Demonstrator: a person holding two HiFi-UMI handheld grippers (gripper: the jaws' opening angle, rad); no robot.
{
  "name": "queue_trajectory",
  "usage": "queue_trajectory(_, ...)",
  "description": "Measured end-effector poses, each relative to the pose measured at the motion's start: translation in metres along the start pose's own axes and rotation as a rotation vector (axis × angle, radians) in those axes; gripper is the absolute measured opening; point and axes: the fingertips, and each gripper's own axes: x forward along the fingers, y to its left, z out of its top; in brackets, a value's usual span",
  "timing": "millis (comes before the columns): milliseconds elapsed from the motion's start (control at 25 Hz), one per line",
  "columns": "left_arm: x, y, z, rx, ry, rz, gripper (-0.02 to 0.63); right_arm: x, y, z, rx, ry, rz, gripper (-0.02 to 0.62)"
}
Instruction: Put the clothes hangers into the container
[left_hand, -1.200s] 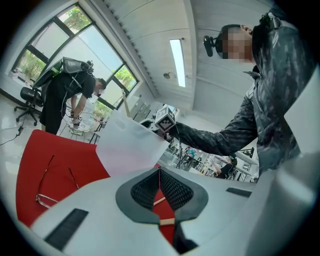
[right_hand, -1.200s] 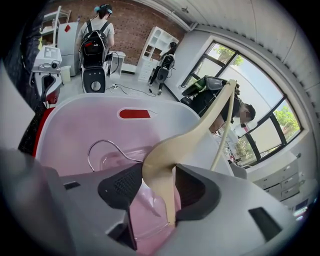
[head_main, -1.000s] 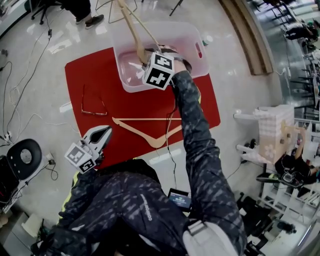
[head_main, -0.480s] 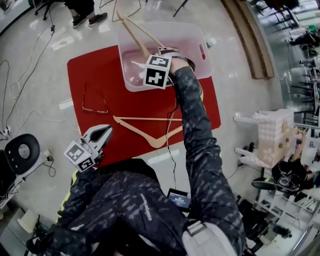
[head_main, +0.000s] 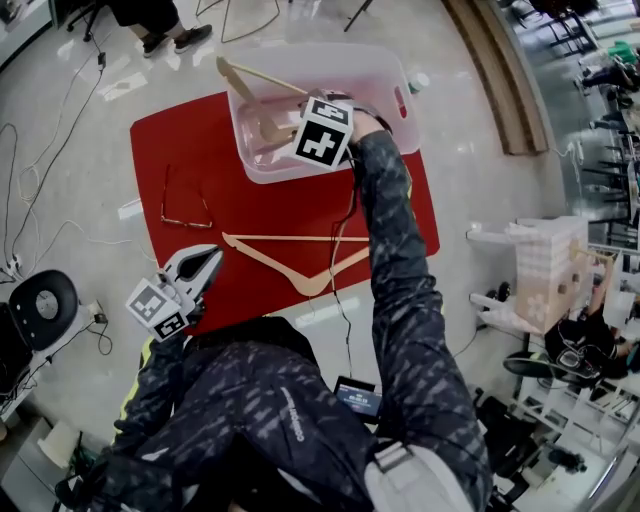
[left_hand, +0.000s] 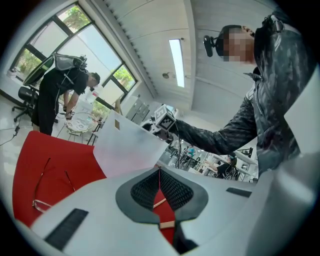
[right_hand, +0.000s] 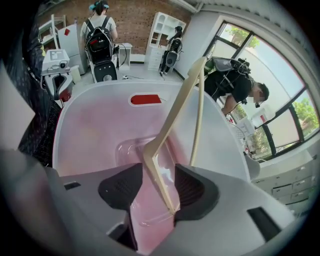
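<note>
Over the container (head_main: 375, 75), the right gripper (right_hand: 157, 182) has its jaws apart, though they have just been closing, with one wooden hanger (right_hand: 172, 109) loose between them. The second hanger (head_main: 295, 238) lies on the red mat (head_main: 290, 205), long axis 9-to-3. It is at 3 o'clock of the nearer left gripper (head_main: 205, 262), whose jaws are together and empty.

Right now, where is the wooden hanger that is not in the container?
In the head view the wooden hanger lies flat on the red mat, below the container, just right of the left claw.
</note>
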Motion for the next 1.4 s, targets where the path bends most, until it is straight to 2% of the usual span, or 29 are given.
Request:
queue_trajectory(120, 0.003, -0.001, 0.009, 0.016, 0.001, -0.002, 0.011, -0.019, -0.012, 0.009, 0.032, -0.089, -0.088, 0.074)
queue_trajectory(280, 0.009, 0.002, 0.025, 0.035, -0.003, -0.005, 0.011, -0.045, -0.024, 0.010, 0.074, -0.162, -0.154, 0.024)
queue_trajectory(440, 0.006, -0.004, 0.033, 0.038, 0.004, -0.001, 0.011, -0.075, -0.007, 0.017, 0.098, -0.230, -0.133, 0.015)
queue_trajectory(640, 0.008, -0.024, 0.046, 0.052, -0.005, -0.009, 0.011, -0.118, 0.018, 0.012, 0.125, -0.262, -0.164, 0.015)
queue_trajectory(840, 0.010, -0.048, 0.043, 0.068, 0.019, -0.022, 0.011, -0.149, 0.055, 0.012, 0.205, -0.327, -0.173, 0.015)
queue_trajectory(960, 0.011, -0.061, 0.042, 0.081, 0.015, -0.023, 0.011, -0.161, 0.081, 0.013, 0.257, -0.371, -0.154, 0.015)
queue_trajectory(1240, 0.005, -0.091, 0.041, 0.102, 0.006, -0.040, 0.011, -0.176, 0.145, -0.003, 0.285, -0.376, -0.112, 0.015)
queue_trajectory(1400, 0.001, -0.110, 0.031, 0.099, 0.008, -0.036, 0.011, -0.177, 0.186, -0.017, 0.340, -0.402, -0.061, 0.015)
